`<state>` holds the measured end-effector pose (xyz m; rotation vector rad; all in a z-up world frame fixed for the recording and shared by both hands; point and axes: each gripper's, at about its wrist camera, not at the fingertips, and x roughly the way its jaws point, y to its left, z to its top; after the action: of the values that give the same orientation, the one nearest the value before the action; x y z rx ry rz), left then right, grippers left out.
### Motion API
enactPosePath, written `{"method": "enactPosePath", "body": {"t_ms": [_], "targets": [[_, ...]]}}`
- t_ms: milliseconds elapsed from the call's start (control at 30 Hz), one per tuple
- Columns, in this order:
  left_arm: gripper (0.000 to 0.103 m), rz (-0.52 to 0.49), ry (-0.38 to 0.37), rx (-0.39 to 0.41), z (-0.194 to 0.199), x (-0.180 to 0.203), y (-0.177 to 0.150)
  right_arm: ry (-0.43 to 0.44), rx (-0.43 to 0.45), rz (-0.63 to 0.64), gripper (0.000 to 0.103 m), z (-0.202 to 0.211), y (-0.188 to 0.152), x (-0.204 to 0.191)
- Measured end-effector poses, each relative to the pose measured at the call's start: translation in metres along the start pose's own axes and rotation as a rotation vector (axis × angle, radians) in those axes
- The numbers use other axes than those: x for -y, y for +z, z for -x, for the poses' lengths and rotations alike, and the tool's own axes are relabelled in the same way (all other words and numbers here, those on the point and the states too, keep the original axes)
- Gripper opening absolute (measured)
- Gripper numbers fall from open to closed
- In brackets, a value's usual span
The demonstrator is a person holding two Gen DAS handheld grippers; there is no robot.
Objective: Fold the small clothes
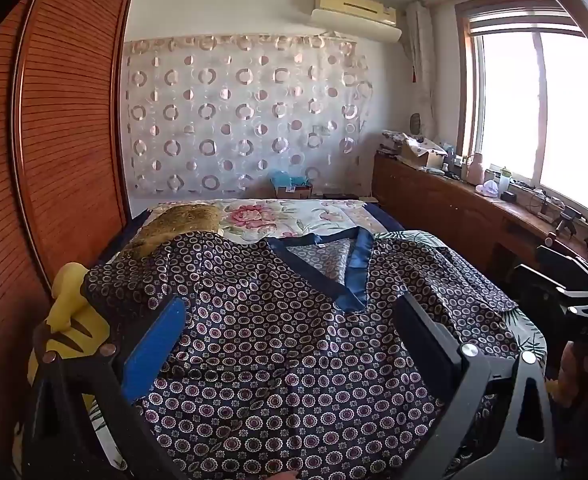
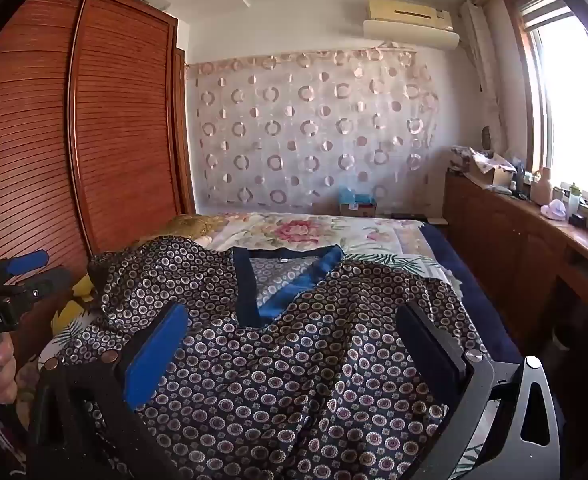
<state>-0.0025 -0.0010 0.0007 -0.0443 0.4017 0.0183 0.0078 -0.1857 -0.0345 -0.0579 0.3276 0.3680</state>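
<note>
A dark navy shirt (image 1: 277, 344) with a small ring pattern and a blue V-neck trim (image 1: 358, 276) lies spread face up on the bed. It also shows in the right wrist view (image 2: 294, 360). My left gripper (image 1: 289, 320) is open, its fingers wide apart above the shirt's lower body, holding nothing. My right gripper (image 2: 294, 328) is open too, hovering over the shirt's body below the collar (image 2: 281, 280). The right gripper's body shows at the right edge of the left view (image 1: 574, 292); the left one shows at the left edge of the right view (image 2: 9, 284).
The bed has a floral sheet (image 1: 285, 216) and a brown pillow (image 1: 181, 220). A yellow item (image 1: 69, 312) lies at the bed's left edge. A wooden wardrobe (image 1: 61, 120) stands left, a cluttered wooden counter (image 1: 474, 200) under the window right.
</note>
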Motion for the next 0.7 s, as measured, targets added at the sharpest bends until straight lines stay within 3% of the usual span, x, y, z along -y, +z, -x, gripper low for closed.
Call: {"method": "enactPosePath", "body": {"t_ms": [700], "targets": [[0.103,-0.009,0.022,-0.014,0.0039,0.0012,0.0064,-0.001,0.013,-0.017,0.103,0.0015,-0.0005,-0.0009]]}}
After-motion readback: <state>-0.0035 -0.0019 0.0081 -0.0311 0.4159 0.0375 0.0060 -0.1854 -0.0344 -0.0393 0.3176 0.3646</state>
